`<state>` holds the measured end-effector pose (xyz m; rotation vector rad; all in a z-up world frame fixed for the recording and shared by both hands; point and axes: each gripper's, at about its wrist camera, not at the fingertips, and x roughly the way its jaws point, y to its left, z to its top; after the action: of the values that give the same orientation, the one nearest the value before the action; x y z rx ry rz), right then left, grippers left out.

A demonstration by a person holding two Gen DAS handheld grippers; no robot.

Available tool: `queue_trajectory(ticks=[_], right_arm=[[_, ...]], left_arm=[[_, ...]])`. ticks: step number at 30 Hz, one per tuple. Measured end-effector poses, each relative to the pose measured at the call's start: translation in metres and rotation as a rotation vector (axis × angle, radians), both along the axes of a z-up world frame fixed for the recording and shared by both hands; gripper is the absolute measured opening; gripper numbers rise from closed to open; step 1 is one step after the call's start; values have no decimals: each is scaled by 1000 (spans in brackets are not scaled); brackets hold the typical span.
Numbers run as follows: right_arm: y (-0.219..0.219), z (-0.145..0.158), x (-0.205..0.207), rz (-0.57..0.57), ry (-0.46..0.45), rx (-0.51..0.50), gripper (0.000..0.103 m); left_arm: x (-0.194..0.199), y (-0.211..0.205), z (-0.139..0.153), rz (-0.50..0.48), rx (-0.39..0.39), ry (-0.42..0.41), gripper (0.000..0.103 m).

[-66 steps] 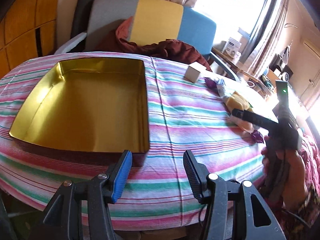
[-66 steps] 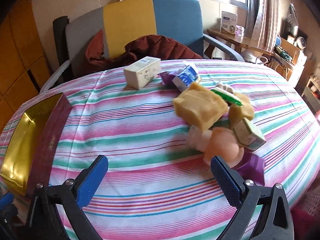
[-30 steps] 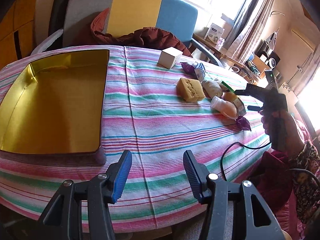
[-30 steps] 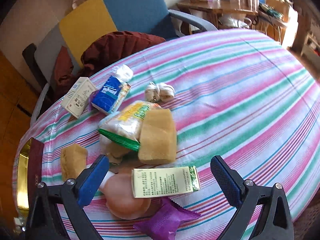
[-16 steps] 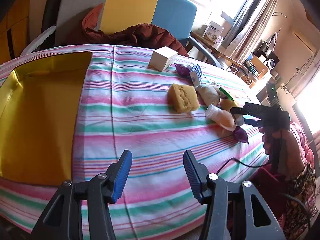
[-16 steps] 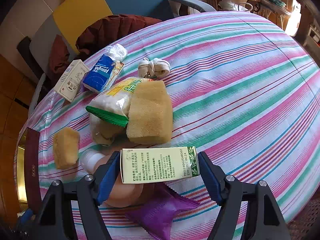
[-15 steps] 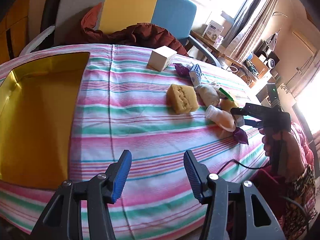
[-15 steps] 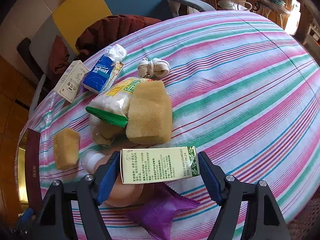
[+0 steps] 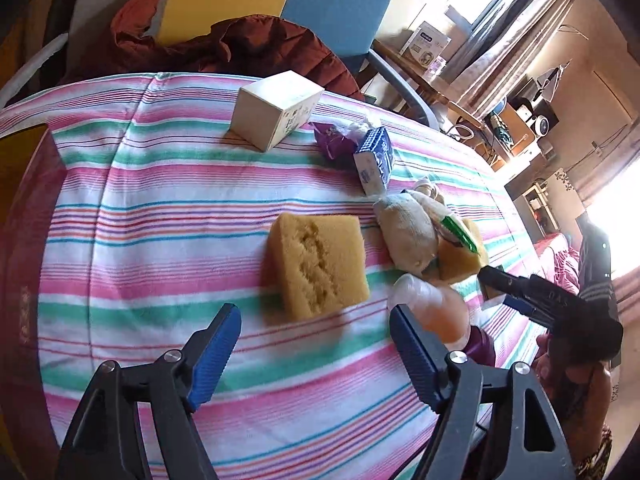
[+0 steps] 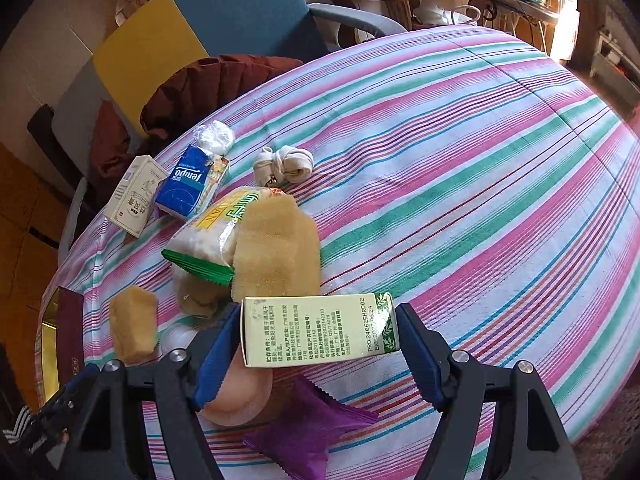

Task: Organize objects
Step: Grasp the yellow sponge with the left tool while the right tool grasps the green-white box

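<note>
My left gripper (image 9: 314, 320) hangs over the striped cloth with its jaws opening and nothing between them. A yellow sponge (image 9: 320, 264) lies just beyond its fingertips, and also shows in the right wrist view as the small sponge (image 10: 132, 328). My right gripper (image 10: 318, 320) is shut on a white and green carton (image 10: 320, 330), gripping it by its two short ends. In the left wrist view the right gripper (image 9: 494, 288) sits at the right, over the pile. The gold tin (image 9: 24, 152) is at the far left, and its maroon wall (image 10: 68, 332) shows in the right wrist view.
Under the carton lie a peach bottle (image 10: 240, 396), a purple packet (image 10: 312, 428), a bigger sponge (image 10: 276, 252) and a snack bag (image 10: 208, 236). Farther back are a blue tissue pack (image 9: 374, 158), a white box (image 9: 276, 108) and rolled socks (image 10: 284, 164). A chair (image 9: 336, 4) stands behind the table.
The left gripper swept right, from the tin to the yellow sponge, and its jaws spread wider. The right gripper closed on the carton and has since held still.
</note>
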<state>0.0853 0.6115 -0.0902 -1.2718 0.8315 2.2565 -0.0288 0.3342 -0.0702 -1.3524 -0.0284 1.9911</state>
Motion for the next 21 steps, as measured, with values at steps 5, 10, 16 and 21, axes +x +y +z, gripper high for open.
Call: queue_trajectory(ticks=[5,10,16,21], right_arm=[[4,-1,0,-9,7,-10,77],[2,-1,-1,2,6,-5,77],[1,1,-3,10,11,11,77],[0,5,-1,4,29,22,77]], left_arm=[[-8,32,-4,-1,-63,110,84],[-12,49,-29,-38,-147,144,84],[9,38,-34,-89,-162,319,72],[11,16,-28,-53,-85,306,57]])
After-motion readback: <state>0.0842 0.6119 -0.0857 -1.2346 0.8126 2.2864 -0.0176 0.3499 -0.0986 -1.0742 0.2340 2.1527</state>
